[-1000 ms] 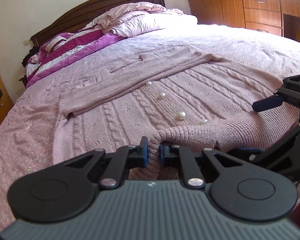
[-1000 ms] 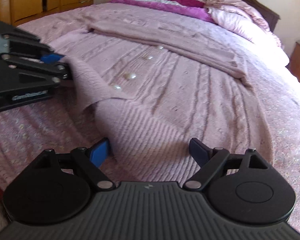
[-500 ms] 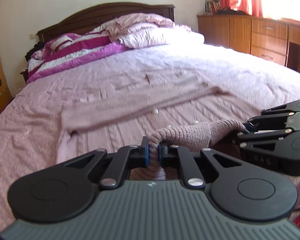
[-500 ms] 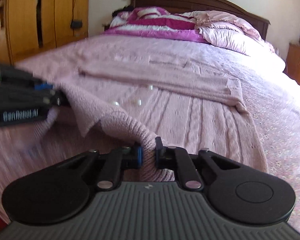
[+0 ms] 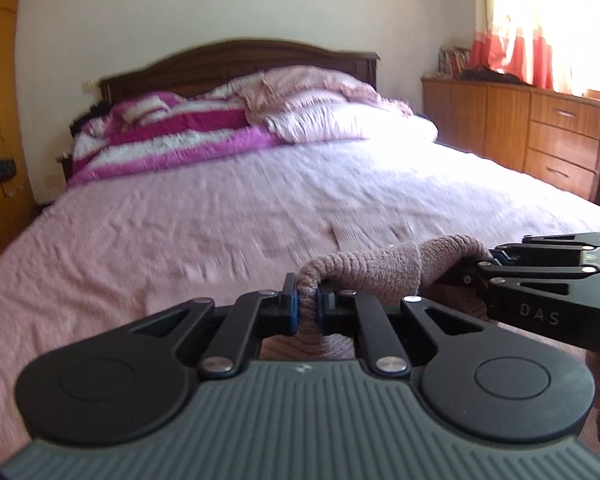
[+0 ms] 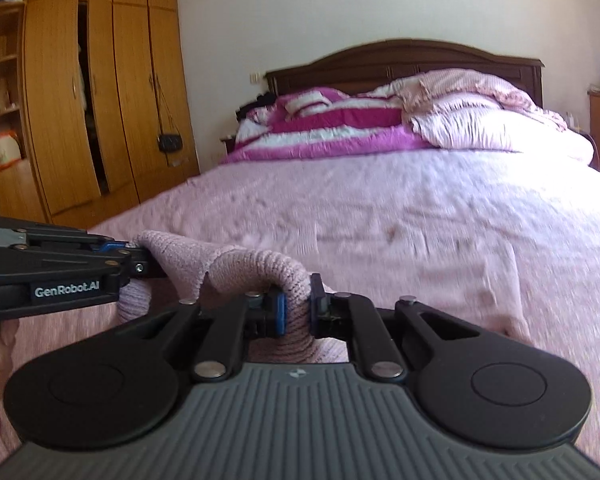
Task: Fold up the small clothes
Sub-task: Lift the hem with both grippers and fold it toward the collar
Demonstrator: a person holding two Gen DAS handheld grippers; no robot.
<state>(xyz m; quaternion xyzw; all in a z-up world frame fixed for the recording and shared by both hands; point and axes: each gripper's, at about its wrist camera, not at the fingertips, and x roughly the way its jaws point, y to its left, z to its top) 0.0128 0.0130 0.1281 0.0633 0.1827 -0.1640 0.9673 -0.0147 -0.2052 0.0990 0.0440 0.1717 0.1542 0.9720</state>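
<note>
Above the near edge of the bed (image 5: 204, 216), a pink knitted cardigan (image 5: 380, 266) is held up by its ribbed hem, which is pinched at one spot by the left gripper (image 5: 307, 307) and at another just beside it by the right gripper (image 6: 296, 308), whose jaws have just been closed on the knit. The rest of the garment is hidden below the tools. The knit is judged soft, limp and stretchy, so the thick hem edge is best gripped, well apart and evenly, to avoid sagging.
</note>
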